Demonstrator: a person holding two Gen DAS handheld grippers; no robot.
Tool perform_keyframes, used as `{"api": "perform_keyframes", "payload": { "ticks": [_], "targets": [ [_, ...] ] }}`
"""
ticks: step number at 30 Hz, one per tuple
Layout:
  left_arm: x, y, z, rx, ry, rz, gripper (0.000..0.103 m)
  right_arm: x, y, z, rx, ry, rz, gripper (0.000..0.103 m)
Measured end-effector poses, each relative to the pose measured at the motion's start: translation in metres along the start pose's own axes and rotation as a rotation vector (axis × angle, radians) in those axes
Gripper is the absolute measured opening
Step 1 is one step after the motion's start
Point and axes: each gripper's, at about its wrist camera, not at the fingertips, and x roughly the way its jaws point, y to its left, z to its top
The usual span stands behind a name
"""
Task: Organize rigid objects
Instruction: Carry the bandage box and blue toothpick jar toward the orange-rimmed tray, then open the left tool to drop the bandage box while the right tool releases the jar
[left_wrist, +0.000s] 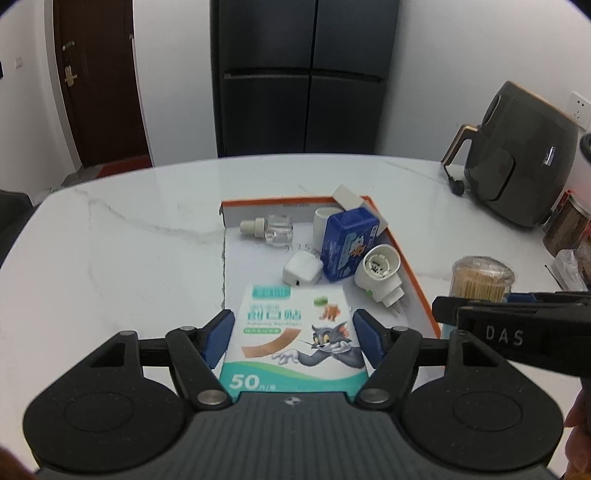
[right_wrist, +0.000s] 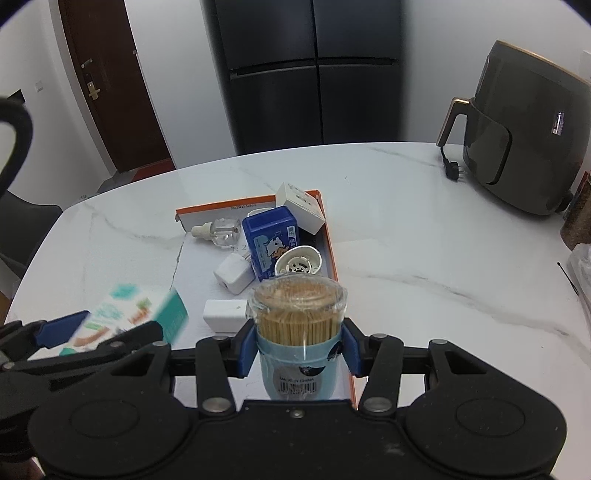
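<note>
My left gripper (left_wrist: 291, 334) is shut on a bandage box (left_wrist: 291, 339) with a cartoon cat, held over the near end of the orange-rimmed cardboard tray (left_wrist: 417, 273). The box also shows in the right wrist view (right_wrist: 136, 317). My right gripper (right_wrist: 299, 349) is shut on a clear toothpick jar (right_wrist: 299, 317), upright, above the tray's near right edge; the jar also shows in the left wrist view (left_wrist: 482, 277). In the tray lie a glass bottle (left_wrist: 271, 229), a blue box (left_wrist: 349, 243), a white charger (left_wrist: 301, 271) and a white plug-in device (left_wrist: 380, 273).
A white marble table (left_wrist: 129, 240) carries the tray. A dark air fryer (left_wrist: 517, 162) with a loose plug stands at the back right, jars (left_wrist: 565, 225) beside it. A white box (right_wrist: 301, 206) leans on the tray's far corner. A small white adapter (right_wrist: 225, 314) lies near my right gripper.
</note>
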Motion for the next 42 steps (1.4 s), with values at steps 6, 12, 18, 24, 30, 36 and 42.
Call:
{"api": "perform_keyframes", "payload": {
  "ticks": [6,12,18,24,30,36,42],
  "targets": [
    [0.016,0.003,0.004,-0.026,0.023,-0.026,0.060,0.019,0.001,0.007,-0.008,0.024,0.007,0.057],
    [0.027,0.008,0.009,-0.059,0.038,-0.040,0.063,0.036,-0.001,0.016,-0.003,0.039,0.033,0.063],
    [0.021,0.012,0.011,-0.060,0.039,-0.035,0.080,0.033,-0.003,0.020,0.006,0.021,0.043,0.063],
    [0.002,0.010,0.007,-0.067,0.050,0.014,0.103,0.014,-0.005,0.014,-0.020,0.001,0.028,0.066],
    [-0.020,0.003,-0.014,-0.100,0.096,0.047,0.103,-0.012,-0.011,-0.009,-0.039,0.010,0.015,0.072],
    [-0.026,-0.008,-0.039,-0.077,0.123,0.067,0.103,-0.025,-0.026,-0.034,-0.024,0.055,-0.013,0.074],
    [-0.030,-0.013,-0.044,-0.085,0.125,0.086,0.103,-0.030,-0.032,-0.057,-0.023,0.097,-0.018,0.077]
  ]
}}
